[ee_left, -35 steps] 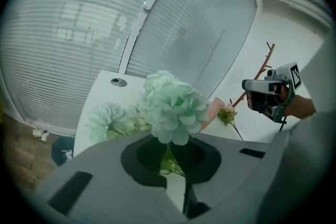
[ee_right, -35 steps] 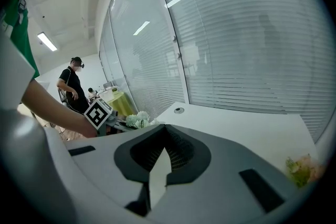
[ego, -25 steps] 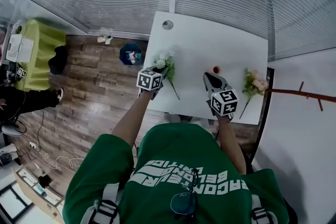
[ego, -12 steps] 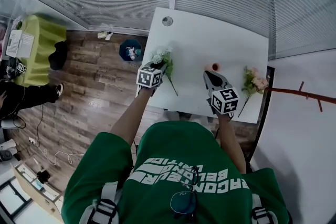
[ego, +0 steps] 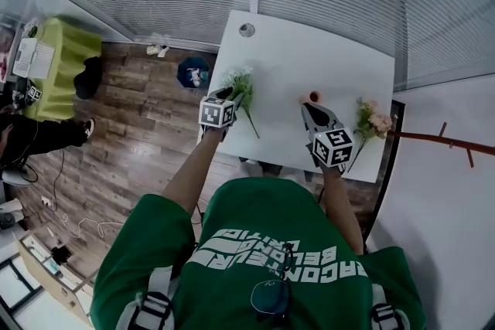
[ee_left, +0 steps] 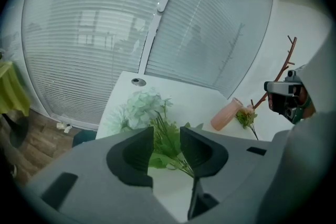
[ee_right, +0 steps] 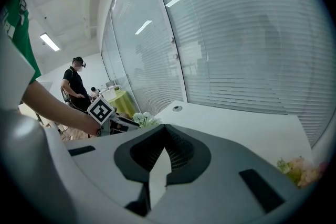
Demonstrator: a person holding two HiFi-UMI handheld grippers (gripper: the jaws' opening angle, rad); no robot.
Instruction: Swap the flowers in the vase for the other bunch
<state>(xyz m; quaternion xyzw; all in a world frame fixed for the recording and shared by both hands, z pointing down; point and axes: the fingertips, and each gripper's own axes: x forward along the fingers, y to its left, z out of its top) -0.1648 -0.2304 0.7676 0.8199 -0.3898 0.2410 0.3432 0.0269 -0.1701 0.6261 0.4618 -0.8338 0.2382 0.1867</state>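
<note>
A bunch of white flowers (ego: 240, 81) lies on the left part of the white table (ego: 309, 58). My left gripper (ego: 230, 95) is over its green stems. Its jaws are opening, with the stems (ee_left: 169, 140) loose in the gap between them. The white blooms (ee_left: 142, 107) lie just beyond my left gripper (ee_left: 167, 136). A pink vase (ego: 313, 96) stands mid-table with nothing visible in it, just past my right gripper (ego: 312, 109), which is shut and holds nothing. The vase (ee_left: 226, 115) looks tilted in the left gripper view. A pink bunch (ego: 371, 120) lies at the table's right edge.
A round grommet (ego: 247, 30) sits near the table's far left corner. Glass walls with blinds stand behind the table. A blue bin (ego: 192, 76) is on the wooden floor at left. A brown branch stand (ego: 441, 137) is at right. A person (ee_right: 76, 84) stands far off.
The left gripper's jaws have come apart round the white bunch's stems, and it has tipped a little. The right gripper has stayed where it was, shut.
</note>
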